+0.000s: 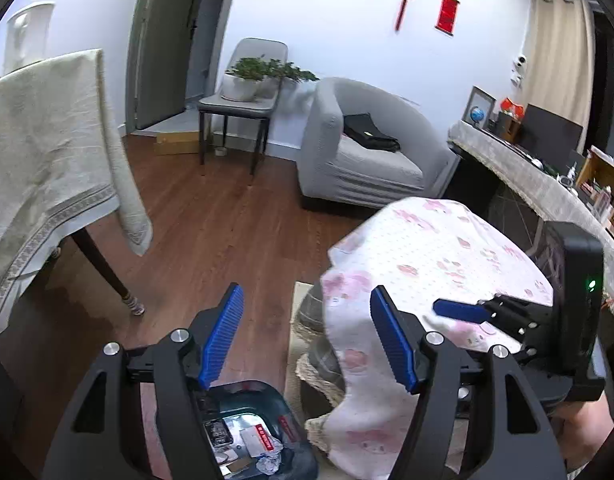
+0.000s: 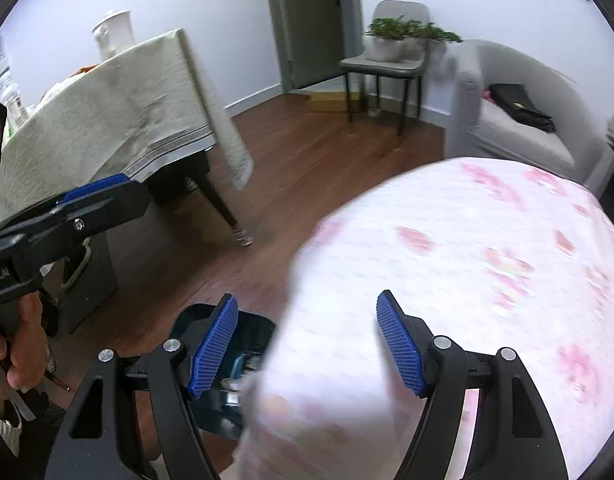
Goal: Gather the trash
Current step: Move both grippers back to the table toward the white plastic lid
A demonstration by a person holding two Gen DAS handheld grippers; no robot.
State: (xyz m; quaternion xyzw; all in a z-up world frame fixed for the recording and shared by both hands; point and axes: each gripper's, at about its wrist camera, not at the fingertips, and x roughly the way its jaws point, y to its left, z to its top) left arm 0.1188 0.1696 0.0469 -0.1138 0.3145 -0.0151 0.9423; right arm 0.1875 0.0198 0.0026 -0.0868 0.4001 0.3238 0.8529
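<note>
A dark teal trash bin (image 1: 295, 424) stands on the floor below my left gripper (image 1: 307, 288), with wrappers and crumpled foil (image 1: 267, 462) inside it. The left gripper's blue pads stand wide apart with nothing between them. In the right wrist view the bin (image 2: 263, 332) shows partly, behind the left finger. My right gripper (image 2: 307, 296) hangs open and empty over the edge of a round table under a pink-patterned cloth (image 2: 487, 248). One blue finger of the right gripper (image 1: 459, 311) reaches in over that cloth (image 1: 447, 248). A hand (image 2: 23, 344) holds the left gripper's body at the left.
A table draped in beige cloth (image 1: 39, 160) stands left, its dark leg (image 1: 107, 276) on the wood floor. At the back are a grey armchair (image 1: 359, 160) and a chair with potted plants (image 1: 243, 96). A cluttered sideboard (image 1: 547, 188) runs along the right. A woven basket (image 1: 319, 376) sits under the pink cloth.
</note>
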